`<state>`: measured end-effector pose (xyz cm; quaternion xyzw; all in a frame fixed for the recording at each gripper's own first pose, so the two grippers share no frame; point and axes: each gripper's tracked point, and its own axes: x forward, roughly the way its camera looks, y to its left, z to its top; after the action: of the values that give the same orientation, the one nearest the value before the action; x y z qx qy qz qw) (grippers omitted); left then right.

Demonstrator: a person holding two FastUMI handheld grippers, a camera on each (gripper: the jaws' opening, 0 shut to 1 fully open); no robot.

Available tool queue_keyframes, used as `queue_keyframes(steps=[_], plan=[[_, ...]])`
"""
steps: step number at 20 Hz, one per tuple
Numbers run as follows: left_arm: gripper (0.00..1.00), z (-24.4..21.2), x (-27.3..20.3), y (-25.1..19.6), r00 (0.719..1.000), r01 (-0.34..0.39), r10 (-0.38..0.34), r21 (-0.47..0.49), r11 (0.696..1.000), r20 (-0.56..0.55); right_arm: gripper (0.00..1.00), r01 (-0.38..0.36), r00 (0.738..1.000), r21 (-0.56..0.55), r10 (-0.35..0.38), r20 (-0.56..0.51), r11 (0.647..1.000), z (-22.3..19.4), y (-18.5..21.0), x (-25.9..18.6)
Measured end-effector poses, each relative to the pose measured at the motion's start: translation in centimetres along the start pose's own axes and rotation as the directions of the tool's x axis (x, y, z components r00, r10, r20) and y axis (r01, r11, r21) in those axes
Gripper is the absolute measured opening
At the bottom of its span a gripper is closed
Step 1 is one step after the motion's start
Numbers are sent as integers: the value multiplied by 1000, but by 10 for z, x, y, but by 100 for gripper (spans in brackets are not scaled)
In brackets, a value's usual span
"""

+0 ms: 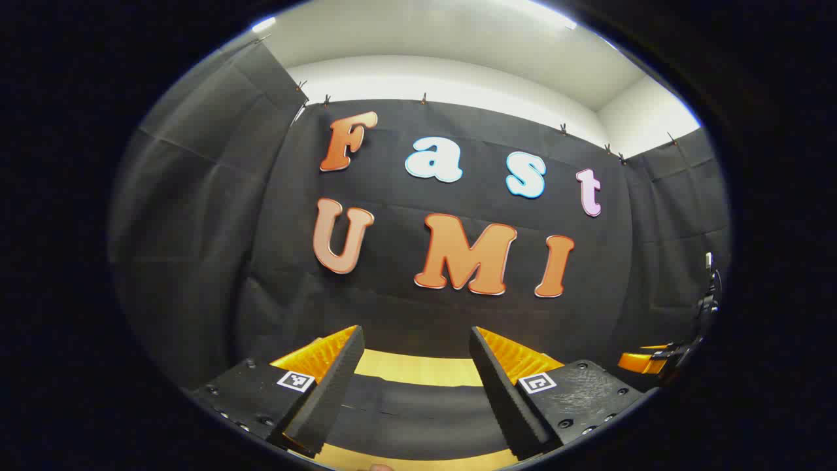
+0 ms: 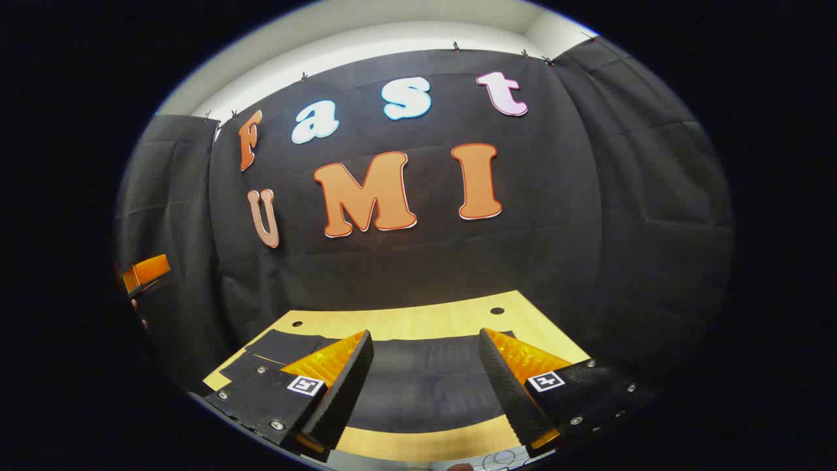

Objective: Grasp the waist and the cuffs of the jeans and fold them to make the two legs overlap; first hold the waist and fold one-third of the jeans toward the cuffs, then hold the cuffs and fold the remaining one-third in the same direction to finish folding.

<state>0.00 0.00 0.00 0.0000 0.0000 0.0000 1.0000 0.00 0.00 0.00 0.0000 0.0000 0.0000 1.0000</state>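
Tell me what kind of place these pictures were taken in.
Most likely a small recording booth, not a home. Black cloth clipped up as walls closes in a light wooden table. Dark jeans lie spread on it, and both the left tool and right tool hang open above.

The dark jeans (image 2: 418, 386) lie flat and spread across the pale wooden surface (image 2: 405, 324), unfolded.

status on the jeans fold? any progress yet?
Done: nothing visible; the dark denim jeans lie spread flat on the light wooden table. In hand: nothing; left gripper and right gripper hover open above the fabric. Left: overlapping the legs and both third folds.
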Motion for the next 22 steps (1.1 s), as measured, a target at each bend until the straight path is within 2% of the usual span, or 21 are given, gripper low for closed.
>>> queue_keyframes(steps=[1, 3, 5, 7, 10, 12, 14, 17, 18, 19, 22], plan=[[95, 5, -1, 12, 1000, -5, 5, 6, 1000, 5, 100, -10, 1000, 18, 10, -21, 1000, -1, 5, 1], [95, 1, -1, 31, 1000, -9, 9, -14, 1000, 8, 98, -40, 999, 54, 42, -30, 998, 6, 10, 6], [97, -2, 6, 48, 999, -46, 47, -44, 998, 3, 100, -86, 996, 88, 88, -24, 992, 14, 12, 15], [96, -4, 18, 54, 995, -97, 97, -31, 995, -6, 98, -85, 995, 95, 89, -39, 992, 16, -1, 30], [95, 5, 40, 35, 993, -121, 121, 31, 992, 18, 100, -71, 997, 29, 71, 2, 997, 33, -25, 52], [94, 7, 54, 30, 985, -168, 167, 29, 985, 30, 97, -73, 997, -44, 73, 9, 996, 39, -39, 67], [97, 4, 66, 10, 988, -152, 152, 15, 988, 36, 100, -70, 997, -72, 73, 32, 995, 49, -52, 82], [95, -14, 87, 3, 991, -137, 137, 16, 990, 2, 97, -58, 998, -33, 58, 7, 998, 48, -63, 95], [95, -19, 97, 4, 992, -126, 126, 16, 992, -14, 100, -46, 999, -30, 46, 10, 999, 49, -64, 98], [95, -26, 106, 7, 993, -116, 116, 19, 993, -29, 97, -32, 999, -33, 33, 23, 999, 49, -63, 103], [95, -40, 131, 26, 996, -72, 73, 18, 997, -57, 100, 31, 999, -101, -28, 26, 994, 43, -57, 120]])
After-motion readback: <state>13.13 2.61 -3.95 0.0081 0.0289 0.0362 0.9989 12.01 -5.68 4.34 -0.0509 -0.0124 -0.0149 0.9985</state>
